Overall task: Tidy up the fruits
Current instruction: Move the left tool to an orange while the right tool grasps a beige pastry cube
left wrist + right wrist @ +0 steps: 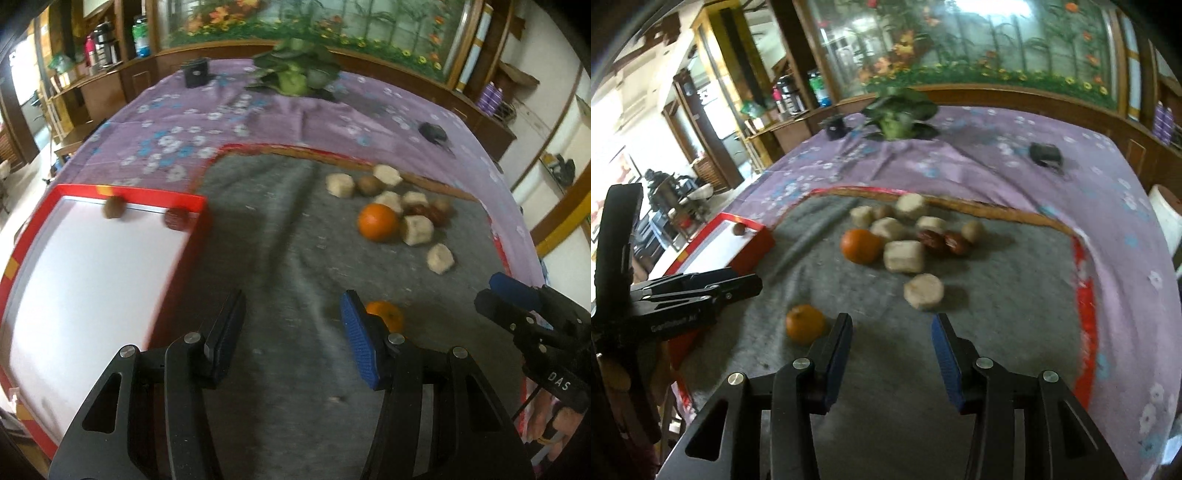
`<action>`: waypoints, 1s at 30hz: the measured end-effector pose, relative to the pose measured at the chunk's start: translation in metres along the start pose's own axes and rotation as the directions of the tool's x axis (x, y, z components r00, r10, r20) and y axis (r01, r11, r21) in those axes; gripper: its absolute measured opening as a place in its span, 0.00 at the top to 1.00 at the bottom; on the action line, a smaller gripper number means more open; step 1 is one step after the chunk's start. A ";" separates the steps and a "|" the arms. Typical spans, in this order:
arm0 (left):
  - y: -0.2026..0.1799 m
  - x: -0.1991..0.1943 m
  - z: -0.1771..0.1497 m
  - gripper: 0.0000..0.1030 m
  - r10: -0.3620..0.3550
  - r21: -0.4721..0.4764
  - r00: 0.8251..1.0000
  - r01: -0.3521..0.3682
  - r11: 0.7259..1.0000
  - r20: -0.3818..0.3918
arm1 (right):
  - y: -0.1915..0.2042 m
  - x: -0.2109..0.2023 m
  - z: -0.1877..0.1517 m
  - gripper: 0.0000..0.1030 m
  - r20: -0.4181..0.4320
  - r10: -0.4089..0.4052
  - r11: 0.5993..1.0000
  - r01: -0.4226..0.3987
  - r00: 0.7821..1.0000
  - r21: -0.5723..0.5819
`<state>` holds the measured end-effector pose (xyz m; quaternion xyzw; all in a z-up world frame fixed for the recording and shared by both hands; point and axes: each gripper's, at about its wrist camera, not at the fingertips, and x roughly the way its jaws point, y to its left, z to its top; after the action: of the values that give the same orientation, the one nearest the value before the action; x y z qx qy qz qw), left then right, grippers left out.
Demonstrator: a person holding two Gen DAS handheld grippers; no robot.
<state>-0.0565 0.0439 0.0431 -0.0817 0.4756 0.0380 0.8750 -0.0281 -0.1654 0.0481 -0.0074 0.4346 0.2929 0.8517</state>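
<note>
My left gripper (293, 332) hangs open over the grey mat (280, 229), with nothing between its fingers. A small orange (386, 315) lies just behind its blue-padded finger. Left of it is a red tray (147, 194) with a white floor, holding two brown fruits (112, 208) at its far rim. My right gripper (892, 343) is open too and holds nothing; the small orange (805, 321) lies left of it. Further back, a bigger orange (860, 245), pale peeled chunks (904, 256) and red dates (929, 238) lie in a loose pile.
The mat lies on a purple flowered cloth (177, 122) that covers the table. At the far end stand a leafy green plant (295, 74) and a black box (195, 72); a dark object (432, 133) lies at the right. Wooden shelves surround the table.
</note>
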 end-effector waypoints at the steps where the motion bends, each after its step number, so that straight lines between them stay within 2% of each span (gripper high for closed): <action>1: -0.006 0.002 -0.001 0.48 -0.008 0.010 1.000 0.008 1.000 -0.006 | -0.003 -0.002 -0.002 0.58 0.002 -0.002 1.000 0.002 1.000 0.005; 9: -0.037 0.008 -0.013 0.47 -0.054 0.080 0.998 0.056 0.995 -0.033 | -0.019 -0.001 -0.009 0.57 0.000 0.007 0.999 -0.007 1.000 0.031; 16: -0.044 0.007 -0.015 0.45 -0.094 0.104 0.995 0.098 0.990 -0.043 | -0.020 0.007 -0.007 0.57 -0.013 0.014 1.000 -0.013 1.000 0.025; 19: -0.047 0.016 -0.017 0.45 -0.110 0.108 0.991 0.118 0.987 -0.076 | -0.022 0.010 -0.006 0.57 -0.017 0.011 0.999 -0.010 1.000 0.032; 30: -0.046 0.028 -0.015 0.46 -0.100 0.103 0.992 0.107 0.989 -0.079 | -0.015 0.033 0.012 0.56 -0.019 -0.002 1.000 0.002 1.000 -0.020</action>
<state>-0.0473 -0.0041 0.0166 -0.0606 0.5041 -0.0361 0.8608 0.0027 -0.1581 0.0271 -0.0189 0.4396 0.2962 0.8478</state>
